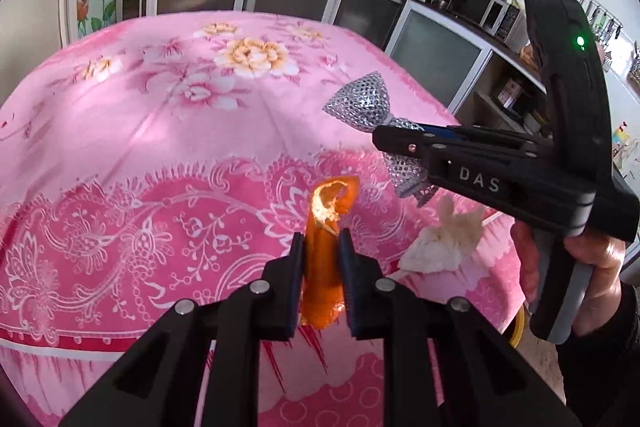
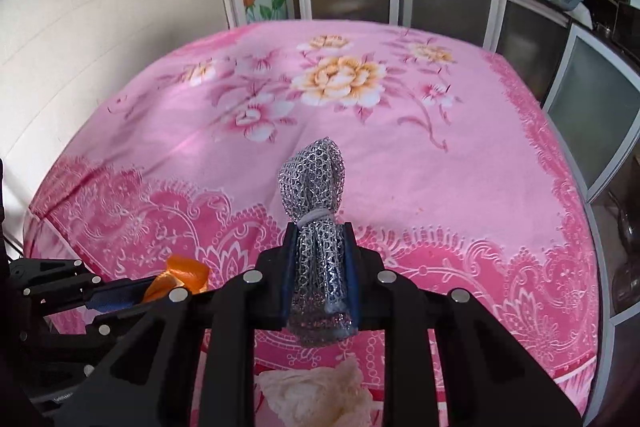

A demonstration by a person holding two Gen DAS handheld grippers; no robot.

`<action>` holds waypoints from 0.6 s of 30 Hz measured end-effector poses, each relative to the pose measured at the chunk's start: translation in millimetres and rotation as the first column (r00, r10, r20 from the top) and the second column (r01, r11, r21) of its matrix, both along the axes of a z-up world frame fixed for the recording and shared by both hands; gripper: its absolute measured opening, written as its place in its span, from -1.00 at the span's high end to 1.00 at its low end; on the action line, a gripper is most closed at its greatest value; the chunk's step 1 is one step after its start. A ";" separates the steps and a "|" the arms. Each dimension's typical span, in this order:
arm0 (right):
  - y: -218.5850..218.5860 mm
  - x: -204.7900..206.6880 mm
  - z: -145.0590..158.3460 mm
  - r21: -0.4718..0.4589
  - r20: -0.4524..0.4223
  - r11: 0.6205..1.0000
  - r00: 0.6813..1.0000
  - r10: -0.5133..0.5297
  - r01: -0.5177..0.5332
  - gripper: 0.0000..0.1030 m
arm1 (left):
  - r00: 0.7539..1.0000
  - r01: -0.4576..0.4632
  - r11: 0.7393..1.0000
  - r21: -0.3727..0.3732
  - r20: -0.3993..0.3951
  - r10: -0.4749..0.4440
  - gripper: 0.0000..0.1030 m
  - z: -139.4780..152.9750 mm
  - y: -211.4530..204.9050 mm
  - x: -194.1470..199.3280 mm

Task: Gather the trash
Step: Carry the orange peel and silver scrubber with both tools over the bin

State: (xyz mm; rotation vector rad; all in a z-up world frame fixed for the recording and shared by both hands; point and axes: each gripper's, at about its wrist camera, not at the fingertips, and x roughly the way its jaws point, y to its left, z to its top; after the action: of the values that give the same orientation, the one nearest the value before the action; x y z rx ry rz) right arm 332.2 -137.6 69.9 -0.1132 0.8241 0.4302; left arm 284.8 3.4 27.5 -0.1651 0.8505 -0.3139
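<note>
Orange peel (image 1: 325, 247) stands pinched between the two fingers of the left tongs (image 1: 322, 279) in the left wrist view, its curled, pale-lined end rising above the fingertips over the pink floral cloth (image 1: 160, 131) that covers the surface. To the right, the right tongs (image 1: 394, 142) reach in sideways, clamped on the waist of a silver mesh bow (image 1: 362, 99) — one flared end points up, the other hangs below the fingers. A crumpled white tissue (image 1: 440, 241) lies on the cloth near its front edge, just beneath that bow. In the right wrist view, the right tongs (image 2: 320, 267) are closed on the silver mesh bow (image 2: 314, 175), which sticks up past the fingertips with a grey band around its middle. The left tongs (image 2: 132, 293) enter low on the left, gripping the orange peel (image 2: 180, 275). The crumpled white tissue (image 2: 316, 397) rests on the pink floral cloth (image 2: 400, 155) directly below the right fingers — at the near edge.
</note>
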 end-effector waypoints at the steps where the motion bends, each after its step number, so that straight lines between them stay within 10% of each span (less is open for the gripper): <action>1: -1.0 -1.8 3.0 0.004 0.006 1.000 1.000 -0.002 0.002 0.61 | 1.000 -0.003 1.000 0.001 0.008 0.003 0.69 3.2 0.5 -1.1; 18: -72.0 -48.4 41.8 0.061 0.093 0.989 0.985 -0.142 0.137 0.61 | 0.992 0.059 0.997 0.046 0.106 -0.064 0.69 43.3 -37.0 -21.5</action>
State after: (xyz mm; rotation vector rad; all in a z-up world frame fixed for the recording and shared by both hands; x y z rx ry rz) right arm 283.8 -209.6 111.7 -0.0255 0.7187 0.3124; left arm 263.3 -33.7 70.8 -0.0815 0.7565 -0.3589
